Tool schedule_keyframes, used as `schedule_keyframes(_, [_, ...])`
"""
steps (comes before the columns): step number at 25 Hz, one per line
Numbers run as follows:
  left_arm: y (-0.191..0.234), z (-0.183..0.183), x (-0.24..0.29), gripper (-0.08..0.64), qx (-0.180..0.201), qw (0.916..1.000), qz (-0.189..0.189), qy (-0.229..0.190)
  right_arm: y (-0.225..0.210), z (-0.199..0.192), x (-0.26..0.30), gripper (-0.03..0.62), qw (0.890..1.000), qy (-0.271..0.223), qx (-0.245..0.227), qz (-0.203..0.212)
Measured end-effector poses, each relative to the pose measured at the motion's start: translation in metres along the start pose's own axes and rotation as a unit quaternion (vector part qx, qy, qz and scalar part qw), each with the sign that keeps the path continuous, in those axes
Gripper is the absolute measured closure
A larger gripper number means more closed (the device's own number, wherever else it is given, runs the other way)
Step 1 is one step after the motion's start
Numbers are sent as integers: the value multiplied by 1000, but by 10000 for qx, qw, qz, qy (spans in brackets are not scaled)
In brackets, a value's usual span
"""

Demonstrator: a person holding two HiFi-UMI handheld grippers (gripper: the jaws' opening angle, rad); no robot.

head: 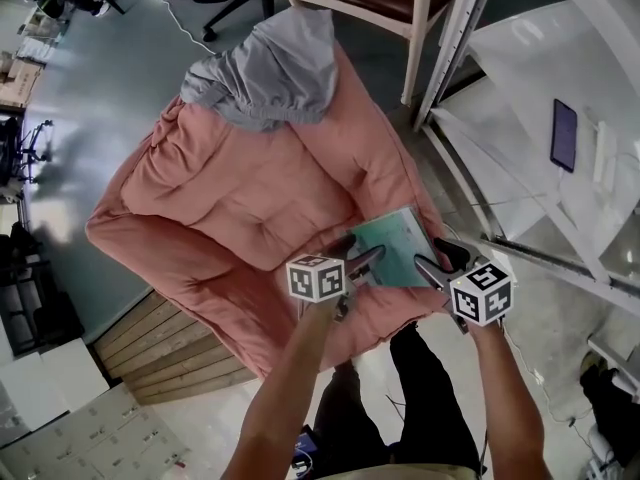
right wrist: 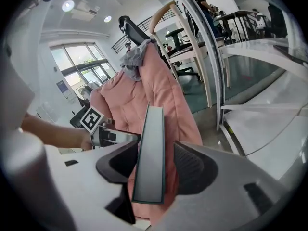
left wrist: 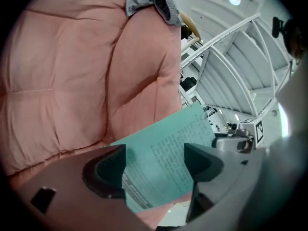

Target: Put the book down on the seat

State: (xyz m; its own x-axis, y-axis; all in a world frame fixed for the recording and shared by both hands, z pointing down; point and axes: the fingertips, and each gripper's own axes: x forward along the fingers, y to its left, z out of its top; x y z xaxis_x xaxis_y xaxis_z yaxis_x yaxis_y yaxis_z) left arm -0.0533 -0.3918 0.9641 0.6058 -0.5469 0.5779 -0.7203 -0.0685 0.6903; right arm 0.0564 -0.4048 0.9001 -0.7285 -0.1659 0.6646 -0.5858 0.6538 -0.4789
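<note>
Right gripper (right wrist: 155, 158) jaws stand wide with the thin teal-covered paperback book (right wrist: 150, 148) edge-on between them, and a gap shows at one pad, so it looks loose rather than pinched. Left gripper (left wrist: 154, 163) is likewise spread, the book's cover lying just past its pads. Under both grippers the book appears to rest on the near rim of the pink quilted cushion seat (head: 240, 198); I judge the putting-down nearly done, only withdrawal left

Open-plan office, swivel chairs (right wrist: 129, 27), desks (right wrist: 243, 17), large windows (right wrist: 79, 64), ceiling spotlights (right wrist: 68, 5).
</note>
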Motion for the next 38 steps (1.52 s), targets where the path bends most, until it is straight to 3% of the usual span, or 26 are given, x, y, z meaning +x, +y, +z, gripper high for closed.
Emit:
schedule_keyframes(8, [-34, 26, -44, 205, 283, 9991, -226, -224, 17, 31, -34, 377, 9995, -247, -82, -163])
schedule_keyframes(13, [-77, 47, -98, 349, 724, 9949, -505, -481, 50, 59, -63, 401, 9981, -507, -214, -283])
schedule_keyframes(18, [-129, 71, -160, 467, 1148, 9869, -802, -800, 97, 90, -96, 489, 9949, -855, -468, -246])
schedule_keyframes(23, [-186, 100, -222, 531, 1679, 9744, -1010, -1104, 150, 125, -134, 604, 9887, -1233, -825, -211])
schedule_keyframes(31, [-278, 123, -329, 546, 2528, 9478, -1213, -1516, 250, 161, -202, 606, 9775, -1537, -1443, -33])
schedule_keyframes(38, [-346, 121, -418, 546, 3111, 9222, -1375, -1838, 337, 182, -269, 606, 9622, -1837, -2007, 70])
